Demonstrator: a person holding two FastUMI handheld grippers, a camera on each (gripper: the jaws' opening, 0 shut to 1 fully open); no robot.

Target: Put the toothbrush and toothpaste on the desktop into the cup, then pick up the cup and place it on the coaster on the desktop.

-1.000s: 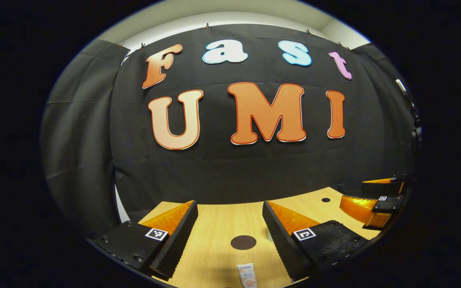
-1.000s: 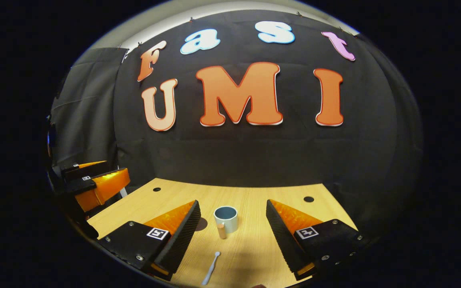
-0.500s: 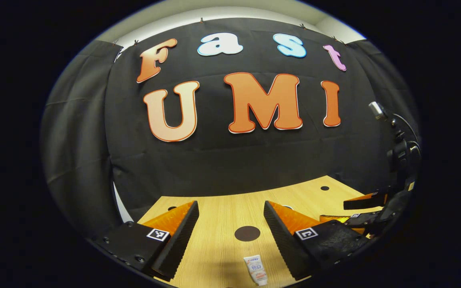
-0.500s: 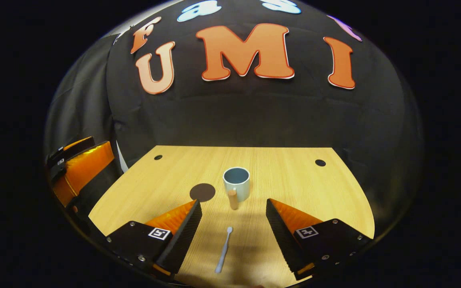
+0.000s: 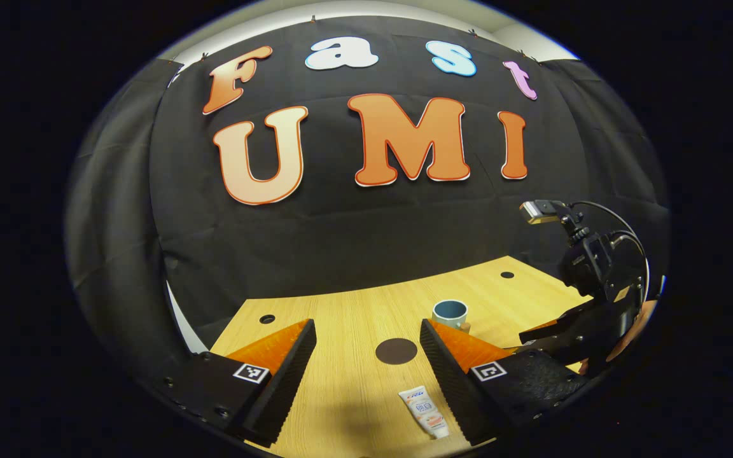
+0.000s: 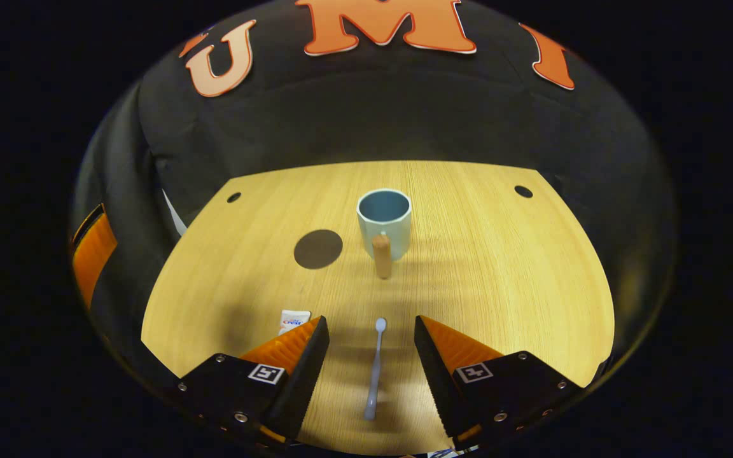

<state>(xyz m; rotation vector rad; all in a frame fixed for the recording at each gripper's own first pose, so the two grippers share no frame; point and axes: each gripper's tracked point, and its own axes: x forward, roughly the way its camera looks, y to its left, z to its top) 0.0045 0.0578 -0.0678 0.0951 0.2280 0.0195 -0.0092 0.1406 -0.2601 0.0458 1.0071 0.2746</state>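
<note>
A white toothbrush (image 6: 374, 369) lies on the wooden desktop (image 6: 500, 273), lengthwise between the fingers of my open right gripper (image 6: 366, 331), which hovers over it without touching. Beyond it stands a pale blue cup (image 6: 384, 219) with a wooden handle (image 6: 382, 256) facing me. The dark round coaster (image 6: 318, 249) lies to the cup's left. The toothpaste tube (image 5: 424, 410) lies flat between the fingers of my open left gripper (image 5: 367, 327), close to the right finger. Ahead are the coaster (image 5: 396, 351) and the cup (image 5: 450, 313). The toothpaste (image 6: 294, 320) peeks out behind my right gripper's left finger.
The right gripper (image 5: 532, 338) with its camera mount rises at the right of the left gripper view. The left gripper (image 6: 93, 254) shows at the left edge of the right gripper view. Small dark holes (image 6: 523, 191) mark the desktop's far corners. Black cloth walls the back.
My right gripper has tipped down and moved forward, so the toothbrush now lies between its fingers. The left gripper view has dropped too, bringing the toothpaste and cup further into sight.
</note>
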